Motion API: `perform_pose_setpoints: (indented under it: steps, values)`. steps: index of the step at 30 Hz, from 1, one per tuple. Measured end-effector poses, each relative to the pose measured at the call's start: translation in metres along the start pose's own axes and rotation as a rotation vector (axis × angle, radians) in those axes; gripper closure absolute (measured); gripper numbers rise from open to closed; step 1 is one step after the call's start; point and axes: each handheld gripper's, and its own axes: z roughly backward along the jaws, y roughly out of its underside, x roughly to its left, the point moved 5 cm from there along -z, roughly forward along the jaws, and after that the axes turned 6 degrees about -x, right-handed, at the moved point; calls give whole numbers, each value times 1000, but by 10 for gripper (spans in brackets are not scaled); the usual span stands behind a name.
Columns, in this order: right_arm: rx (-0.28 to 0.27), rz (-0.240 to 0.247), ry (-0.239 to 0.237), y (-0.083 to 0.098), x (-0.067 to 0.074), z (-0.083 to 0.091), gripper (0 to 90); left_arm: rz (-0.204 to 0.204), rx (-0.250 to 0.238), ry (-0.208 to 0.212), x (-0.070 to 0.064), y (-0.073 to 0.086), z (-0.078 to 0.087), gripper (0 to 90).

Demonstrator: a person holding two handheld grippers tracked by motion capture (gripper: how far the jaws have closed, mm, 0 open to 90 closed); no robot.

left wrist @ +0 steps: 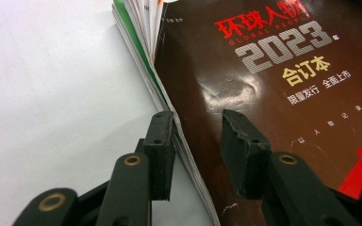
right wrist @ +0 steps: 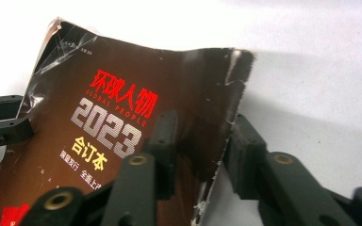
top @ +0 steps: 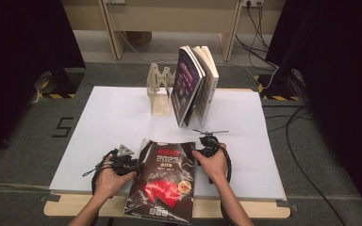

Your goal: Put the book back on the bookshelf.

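While both hands rest at the near edge of the tabletop [top: 108, 108], a thick dark magazine [top: 165, 181] lies flat between them, its bottom end hanging over the front edge towards the person. Its glossy brown cover carries red and silver lettering with the year 2023. At the magazine's left edge, the left gripper [left wrist: 198, 141] straddles the border: one finger sits on the white surface against the stacked page edges, the other rests over the cover, and the fingers stand partly apart, with no clear squeeze on the pages. On the opposite side, the right gripper [right wrist: 200, 143] has its fingers on either side of the cover's worn, curling top corner, one above the cover and one outside the torn edge; whether they pinch it I cannot tell. Farther back stand a wooden book rack [top: 160, 92] and upright books [top: 195, 84] leaning beside it.
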Motion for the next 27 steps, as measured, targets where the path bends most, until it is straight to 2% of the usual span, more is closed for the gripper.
perform_pose_setpoints:
  steps: [2, 4, 6, 8, 14, 16, 21, 24, 27]
  values:
    - [-8, 7, -7, -1, 1, 1, 758, -4, -1, -1, 0, 0, 0, 640]
    - [-15, -19, -29, -3, 3, 4, 796, 0, -4, 2, 0, 1, 1, 639]
    - [-23, -25, -44, -4, 4, 6, 816, 10, -14, 3, 0, 2, 1, 636]
    - [-29, -32, -52, -4, 5, 8, 832, -1, -23, -1, 0, 3, 2, 634]
    - [-52, -50, -83, -7, 9, 10, 865, 7, -33, 5, 4, 1, 2, 581]
    - [-60, -54, -93, -9, 11, 12, 869, 30, -58, 16, 3, -2, 4, 562]
    - [-85, -60, -118, -13, 13, 16, 870, 44, -98, 11, 6, -12, 11, 521]
    - [-116, -44, -106, -16, 15, 20, 872, 38, -114, 18, 7, -16, 15, 508]
    - [-143, -51, -108, -19, 16, 25, 874, 48, -121, 26, 7, -19, 17, 494]
